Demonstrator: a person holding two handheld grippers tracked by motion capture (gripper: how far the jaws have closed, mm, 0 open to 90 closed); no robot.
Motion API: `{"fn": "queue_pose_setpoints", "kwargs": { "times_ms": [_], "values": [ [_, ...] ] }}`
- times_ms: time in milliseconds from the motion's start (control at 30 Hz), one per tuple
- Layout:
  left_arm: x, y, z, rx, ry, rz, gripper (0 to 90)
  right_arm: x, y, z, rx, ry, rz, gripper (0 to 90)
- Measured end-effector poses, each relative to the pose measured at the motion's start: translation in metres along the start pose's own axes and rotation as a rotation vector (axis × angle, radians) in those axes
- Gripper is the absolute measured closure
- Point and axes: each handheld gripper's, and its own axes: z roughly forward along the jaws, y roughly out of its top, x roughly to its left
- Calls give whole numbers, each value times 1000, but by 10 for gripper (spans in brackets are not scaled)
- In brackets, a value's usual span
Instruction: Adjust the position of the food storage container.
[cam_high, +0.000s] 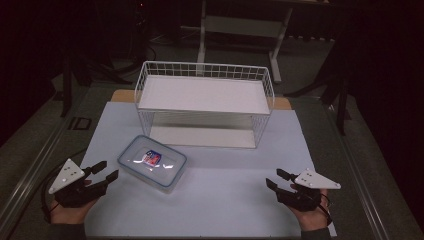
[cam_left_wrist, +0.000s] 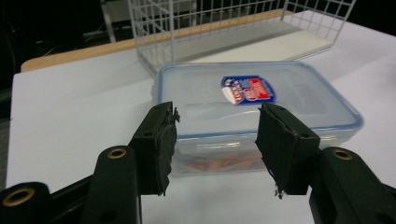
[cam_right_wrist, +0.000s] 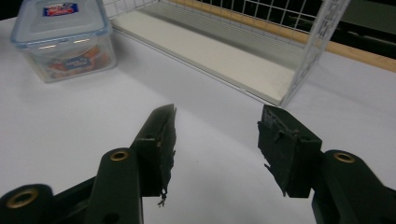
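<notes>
On the bench before the wire shelf, the lidded container sits ungrasped; our left gripper nears it with fingers open, our right gripper waits open, well apart.

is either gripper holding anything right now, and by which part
Nothing is held. The left gripper stands open just short of the clear plastic container, not touching it; the right gripper is open over bare table.

The black two-jaw left gripper sits low at the near left, jaws apart, tips angled far-right. The black two-jaw right gripper sits near right, jaws apart, tips angled far-left.
</notes>
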Motion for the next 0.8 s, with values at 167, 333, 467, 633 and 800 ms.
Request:
{"fn": "queue_pose_setpoints", "kwargs": {
  "times_ms": [167, 333, 467, 633, 800],
  "values": [
    [2, 0, 4, 12, 6, -3, 494, -1, 0, -2, -8, -9, -5, 460],
    [6, 1, 6, 14, 11, -3, 512, -1, -2, 0, 9, -8, -1, 454],
    [15, 1, 16, 20, 18, -16, 616, -2, -2, 3, 17, -14, -1, 454],
    [19, 3, 27, 59, 56, -7, 796, -2, -2, 4, 19, -10, -2, 455],
    [26, 1, 40, 106, 77, -8, 898, -2, -2, 5, 22, -6, -1, 456]
  ]
}}
